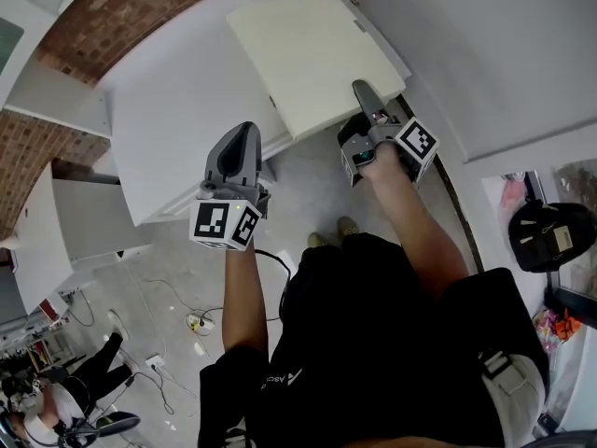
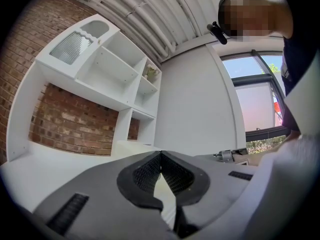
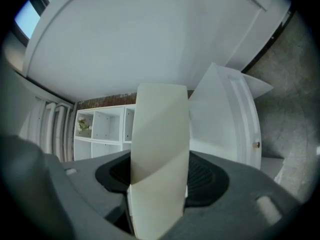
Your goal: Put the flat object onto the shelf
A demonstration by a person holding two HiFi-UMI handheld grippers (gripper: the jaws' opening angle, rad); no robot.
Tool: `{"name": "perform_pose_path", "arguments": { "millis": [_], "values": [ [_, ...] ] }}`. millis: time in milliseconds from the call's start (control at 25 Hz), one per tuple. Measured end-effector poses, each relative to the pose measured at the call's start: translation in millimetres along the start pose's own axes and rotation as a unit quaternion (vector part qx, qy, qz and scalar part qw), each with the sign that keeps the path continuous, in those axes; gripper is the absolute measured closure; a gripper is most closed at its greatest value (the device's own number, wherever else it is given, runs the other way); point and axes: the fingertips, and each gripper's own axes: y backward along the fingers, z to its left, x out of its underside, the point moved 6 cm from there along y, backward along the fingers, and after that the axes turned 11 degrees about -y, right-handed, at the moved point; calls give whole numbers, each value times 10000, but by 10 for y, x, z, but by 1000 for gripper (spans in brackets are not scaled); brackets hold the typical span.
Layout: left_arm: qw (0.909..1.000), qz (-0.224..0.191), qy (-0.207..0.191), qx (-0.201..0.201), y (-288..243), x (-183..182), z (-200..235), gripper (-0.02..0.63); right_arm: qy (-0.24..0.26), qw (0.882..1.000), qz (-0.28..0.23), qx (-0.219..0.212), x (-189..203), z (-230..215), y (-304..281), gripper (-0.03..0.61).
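Note:
The flat object is a cream board (image 1: 312,54), held out level over the white shelf unit's broad top (image 1: 177,101). My right gripper (image 1: 364,93) is shut on the board's near right edge; in the right gripper view the board (image 3: 160,149) fills the gap between the pads edge-on. My left gripper (image 1: 244,136) hangs below and left of the board, apart from it, with its jaws shut and nothing between them (image 2: 160,156). Open white shelf compartments (image 2: 117,74) show against a brick wall, and also show far off in the right gripper view (image 3: 102,126).
A white cabinet door with a small knob (image 3: 256,144) stands open to the right. Cables (image 1: 182,311) lie on the grey floor, where a person (image 1: 51,404) is at the lower left. A black bag (image 1: 550,236) sits at the right. A window (image 2: 260,104) is beside the wall.

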Motion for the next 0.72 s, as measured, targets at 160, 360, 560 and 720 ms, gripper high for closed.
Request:
{"name": "perform_pose_path", "arguments": {
  "millis": [160,360,560,720],
  "values": [
    [9999,-80,13,109,6,-57,0,615,243,9996,-147,-77,-145,273,-4,304],
    [9996,-122,33,259,26,-70,-5,615,242,9984,-387,-335,-311,558,-48,305],
    [9993,-158,8,339,-76,-115,-52,615,301,9972,-447,-516,-471,738,-194,305],
    [9994,-171,-118,271,-245,-162,-107,615,340,9968,-403,-595,-729,849,-379,305]
  ]
}}
